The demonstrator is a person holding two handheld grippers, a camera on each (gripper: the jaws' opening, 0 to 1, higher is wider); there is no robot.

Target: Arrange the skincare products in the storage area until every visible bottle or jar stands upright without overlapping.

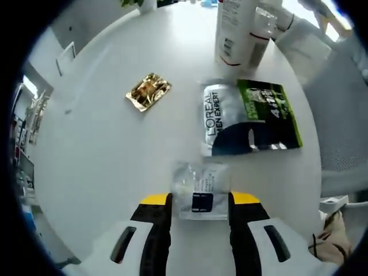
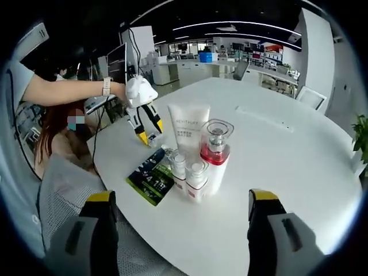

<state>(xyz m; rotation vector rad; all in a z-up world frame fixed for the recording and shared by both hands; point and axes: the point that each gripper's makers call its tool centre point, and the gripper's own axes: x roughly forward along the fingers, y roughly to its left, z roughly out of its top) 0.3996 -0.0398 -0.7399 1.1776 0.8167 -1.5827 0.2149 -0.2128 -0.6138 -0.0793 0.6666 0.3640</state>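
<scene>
Cluster of skincare products stands together on the white round counter (image 2: 299, 149): a white tube (image 2: 188, 131) upright at the back, a clear bottle with a red band (image 2: 215, 150) beside it, two small bottles (image 2: 188, 172) in front, all touching or nearly so. None of these lies flat. In the left gripper view the same group appears at the far edge as the white tube (image 1: 234, 29) with the banded bottle next to it.

Flat items are not yet sorted. A dark sachet with green panel (image 1: 251, 117) lies on the counter just beside the cluster; the same one is seen from the other side in the right gripper view (image 2: 150, 177). A gold foil packet (image 1: 148, 91) lies apart from it, toward the counter's middle. A small clear sachet (image 1: 201, 191) sits between the fingers of the left gripper (image 1: 200, 202).

Left gripper: fingers close against both sides of the clear sachet, apparently gripping it, low at the counter. In the right gripper view it shows at the far side of the counter (image 2: 145, 123), held by a person's hand.

Right gripper (image 2: 183, 218): fingers spread wide, nothing between them, held back from the cluster.

Judgement: bottles upright, that part looks done; three flat packets remain to be placed, the first apparently in hand.
</scene>
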